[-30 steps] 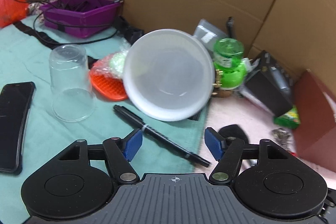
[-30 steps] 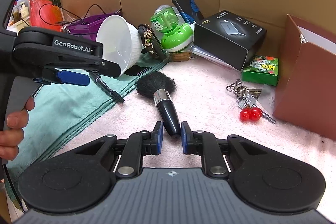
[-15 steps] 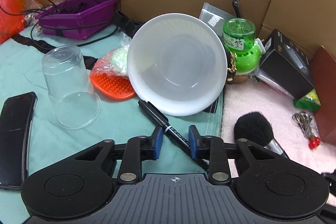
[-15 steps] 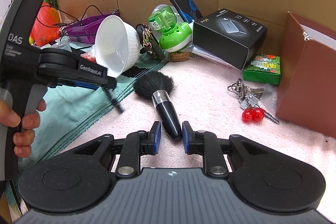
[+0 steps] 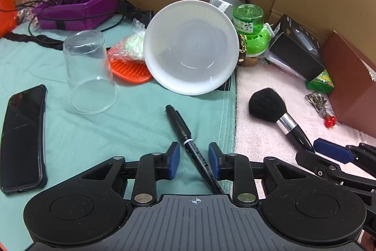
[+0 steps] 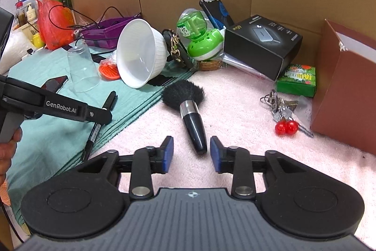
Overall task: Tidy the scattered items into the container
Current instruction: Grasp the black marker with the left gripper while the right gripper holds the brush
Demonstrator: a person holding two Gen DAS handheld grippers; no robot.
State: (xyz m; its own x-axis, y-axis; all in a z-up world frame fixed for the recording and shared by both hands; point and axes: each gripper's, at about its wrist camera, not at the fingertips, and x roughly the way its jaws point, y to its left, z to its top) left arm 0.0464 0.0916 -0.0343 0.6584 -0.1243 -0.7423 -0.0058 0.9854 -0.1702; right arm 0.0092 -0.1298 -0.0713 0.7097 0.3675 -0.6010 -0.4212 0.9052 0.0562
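Observation:
A white bowl (image 5: pixel 191 46) lies tipped on its side on the green cloth, also in the right wrist view (image 6: pixel 141 52). A black marker (image 5: pixel 185 135) lies on the cloth, its lower part between the fingers of my open left gripper (image 5: pixel 193 162). The left gripper also shows in the right wrist view (image 6: pixel 103 115), over the marker (image 6: pixel 99 119). A black makeup brush (image 6: pixel 188 110) lies on the pink towel, its handle end between the fingers of my open right gripper (image 6: pixel 191 154). The brush also shows in the left wrist view (image 5: pixel 277 114).
On the cloth lie a clear upturned cup (image 5: pixel 88 72), a black phone (image 5: pixel 22 135), an orange scrubber (image 5: pixel 129 67) and a purple tray (image 5: pixel 77 6). A green dispenser (image 6: pixel 202 39), black box (image 6: pixel 263 44), green packet (image 6: pixel 296 80), keys (image 6: pixel 282 110) and brown box (image 6: pixel 347 84) stand to the right. Cardboard walls stand behind.
The left gripper has pulled back from the bowl and lowered over the marker, narrowing then widening a little. The right gripper has opened around the brush handle.

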